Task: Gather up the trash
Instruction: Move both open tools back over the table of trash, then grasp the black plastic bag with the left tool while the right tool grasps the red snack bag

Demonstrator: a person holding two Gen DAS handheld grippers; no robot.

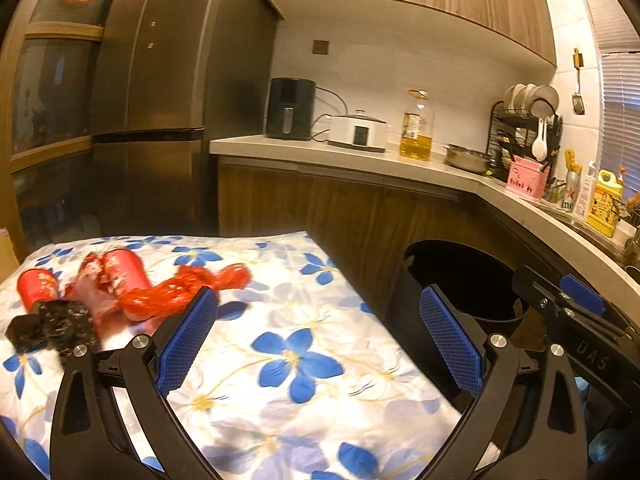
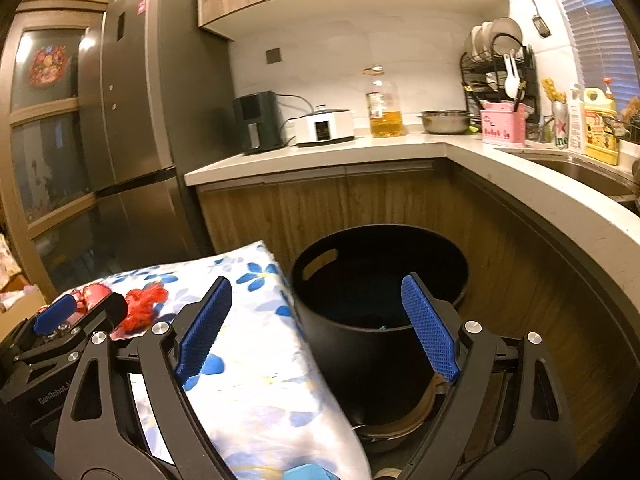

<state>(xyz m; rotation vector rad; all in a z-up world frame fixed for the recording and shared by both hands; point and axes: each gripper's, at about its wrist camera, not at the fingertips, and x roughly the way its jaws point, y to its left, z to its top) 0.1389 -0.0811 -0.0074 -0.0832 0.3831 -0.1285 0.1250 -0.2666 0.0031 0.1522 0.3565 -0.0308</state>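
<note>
Left wrist view looks across a table under a flowered cloth point(image 1: 288, 312), white with blue blossoms, and past its right edge stands a black bin point(image 1: 464, 280), round with an open top, in front of the wooden kitchen cabinets. The trash lies in a cluster at the cloth's far left corner: 2 red cups point(image 1: 120, 270) on their sides, a crumpled red plastic bag point(image 1: 180, 292) just right of them, and a black crumpled wrapper point(image 1: 52, 324) nearest the camera, touching the pile. Something pale and pinkish sits among them, too blurred to name. The left gripper point(image 1: 320, 334) hangs over the bare middle of the cloth with its jaws spread wide and nothing between the blue pads; its left pad overlaps the tail of the red bag in the picture, though contact cannot be told.

In the right wrist view, the bin point(image 2: 380, 292) fills the centre, a slot handle cut near its rim, with something dark and a bluish scrap at the bottom, hard to make out. The right gripper point(image 2: 316, 330) is poised in front of it, jaws spread and empty, its left pad over the cloth's edge point(image 2: 256, 360) and its right pad over the bin. The left gripper's body point(image 2: 64, 320) shows at the lower left, ahead of the red bag point(image 2: 144, 304).
</note>
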